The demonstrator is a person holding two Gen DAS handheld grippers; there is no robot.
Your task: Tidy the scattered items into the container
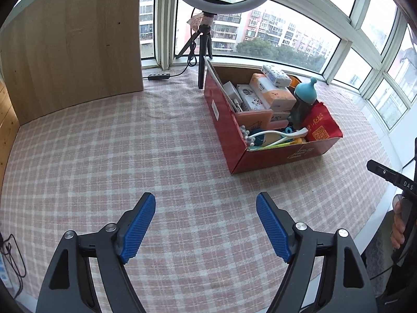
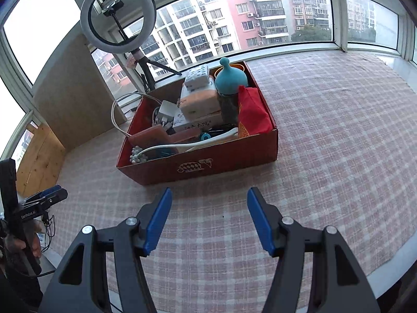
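Note:
A red cardboard box (image 1: 284, 155) stands on the checked cloth, also in the right wrist view (image 2: 224, 160). It holds tissue packs (image 1: 273, 92), a teal-capped bottle (image 2: 230, 78), a red pouch (image 2: 251, 112), a white massager (image 2: 190, 144), a white charger (image 2: 165, 112) and other small items. My left gripper (image 1: 206, 224) is open and empty, above bare cloth to the front left of the box. My right gripper (image 2: 209, 219) is open and empty, above the cloth just in front of the box.
A ring light on a tripod (image 1: 206, 41) stands behind the box by the windows. A wooden panel (image 1: 70, 41) walls the left side. A power strip (image 1: 159, 76) lies at the back. The cloth's near edge (image 2: 385, 271) drops off at the right.

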